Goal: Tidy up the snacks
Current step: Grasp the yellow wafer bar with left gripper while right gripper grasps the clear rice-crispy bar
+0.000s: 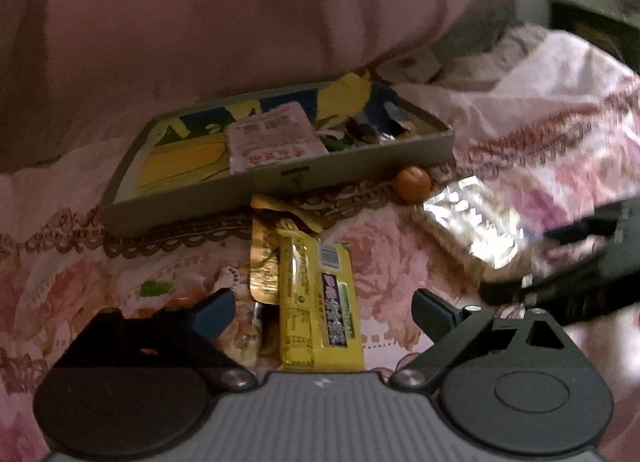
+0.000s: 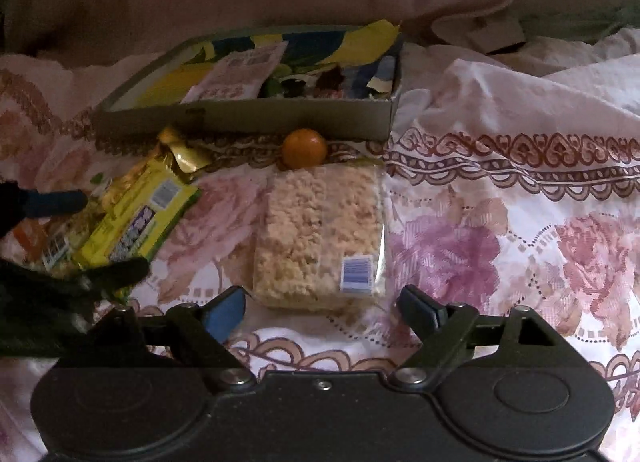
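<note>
Because the snacks are being gathered into the shallow cardboard box (image 2: 248,118) on the bed, each claw hangs spread and empty: the left claw (image 1: 322,312) over the yellow snack bar (image 1: 320,302), the right claw (image 2: 320,310) before the puffed-rice pack (image 2: 320,234), beside a small orange (image 2: 304,148).

yellow wrapper (image 1: 320,302) — orange fruit (image 2: 304,147) — pink floral bedsheet (image 2: 500,246).
</note>
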Action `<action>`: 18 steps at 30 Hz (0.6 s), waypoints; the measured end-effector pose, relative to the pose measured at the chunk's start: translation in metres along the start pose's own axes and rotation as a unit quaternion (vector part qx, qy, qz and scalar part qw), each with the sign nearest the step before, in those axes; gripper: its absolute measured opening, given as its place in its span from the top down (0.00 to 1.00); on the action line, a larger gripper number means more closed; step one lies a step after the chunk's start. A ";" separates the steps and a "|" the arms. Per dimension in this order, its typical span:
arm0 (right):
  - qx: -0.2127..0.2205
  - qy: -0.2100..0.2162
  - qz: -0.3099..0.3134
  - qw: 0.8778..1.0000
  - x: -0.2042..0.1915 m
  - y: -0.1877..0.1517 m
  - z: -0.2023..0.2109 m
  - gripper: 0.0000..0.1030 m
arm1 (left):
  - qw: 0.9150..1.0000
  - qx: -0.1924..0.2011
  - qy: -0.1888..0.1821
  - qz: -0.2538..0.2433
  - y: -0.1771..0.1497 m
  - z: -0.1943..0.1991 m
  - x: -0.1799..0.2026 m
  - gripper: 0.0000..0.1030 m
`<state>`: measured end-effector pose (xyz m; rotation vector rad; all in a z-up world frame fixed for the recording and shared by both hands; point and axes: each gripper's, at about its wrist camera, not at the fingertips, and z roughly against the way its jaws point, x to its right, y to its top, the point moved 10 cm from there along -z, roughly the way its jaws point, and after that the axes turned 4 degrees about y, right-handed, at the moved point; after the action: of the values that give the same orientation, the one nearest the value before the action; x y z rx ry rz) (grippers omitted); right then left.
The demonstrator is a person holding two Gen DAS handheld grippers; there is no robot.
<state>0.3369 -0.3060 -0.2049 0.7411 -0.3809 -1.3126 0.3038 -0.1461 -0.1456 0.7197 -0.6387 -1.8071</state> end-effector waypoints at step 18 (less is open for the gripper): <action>0.029 -0.014 0.033 0.999 -0.012 0.013 -0.011 0.09 | 0.994 -0.040 0.054 -0.085 -0.018 -0.021 0.023 0.28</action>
<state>0.3505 -0.2910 -0.2022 0.7541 -0.4638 -1.2545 0.3009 -0.1642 -0.1768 0.8330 -0.4422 -1.9226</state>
